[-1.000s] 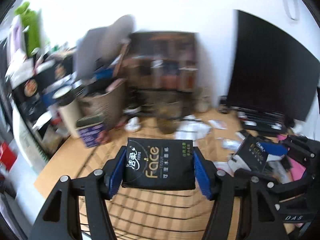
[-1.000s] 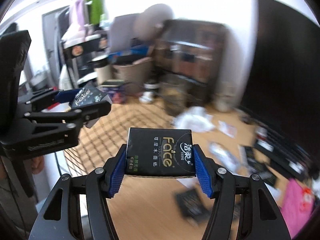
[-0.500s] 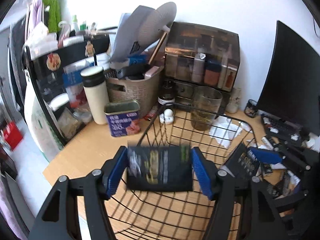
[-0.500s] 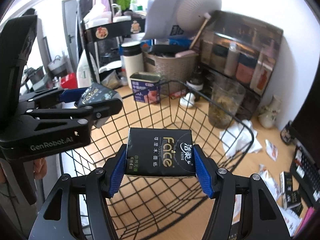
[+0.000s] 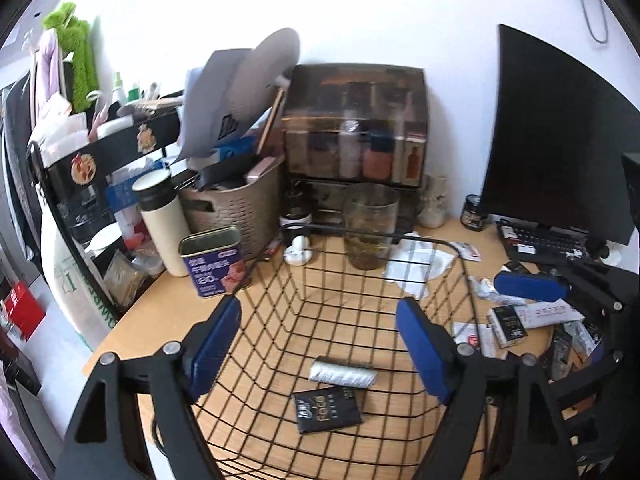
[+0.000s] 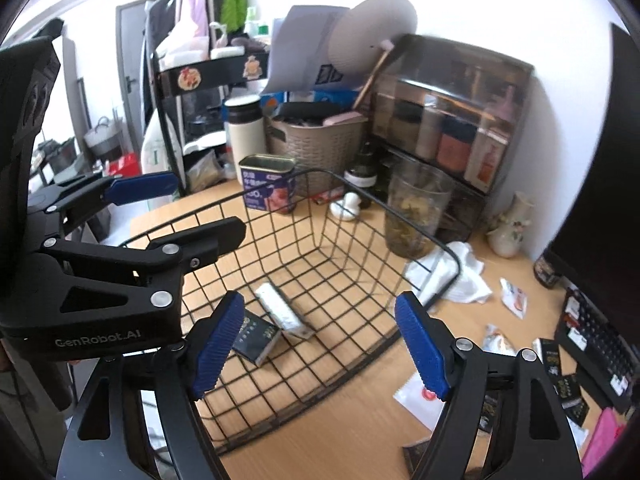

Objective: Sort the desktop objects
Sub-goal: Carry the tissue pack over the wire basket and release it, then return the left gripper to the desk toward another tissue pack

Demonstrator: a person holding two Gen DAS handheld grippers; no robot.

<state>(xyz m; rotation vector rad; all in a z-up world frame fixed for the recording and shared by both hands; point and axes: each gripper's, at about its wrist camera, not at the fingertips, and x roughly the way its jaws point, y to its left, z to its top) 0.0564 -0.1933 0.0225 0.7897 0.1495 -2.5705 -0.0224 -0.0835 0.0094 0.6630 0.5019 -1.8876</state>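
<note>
While both grippers hung over the black wire basket, each stood wide apart and gripped nothing: left gripper, right gripper. Down on the basket floor lay two tissue packs, touching at a corner. One black Face tissue pack lay flat with its label up, and a second pack showed its pale side just behind it. More sachets and small black packets lay scattered across the wooden table beside the keyboard.

right claw spread empty, tissue packs in wire basket
</note>
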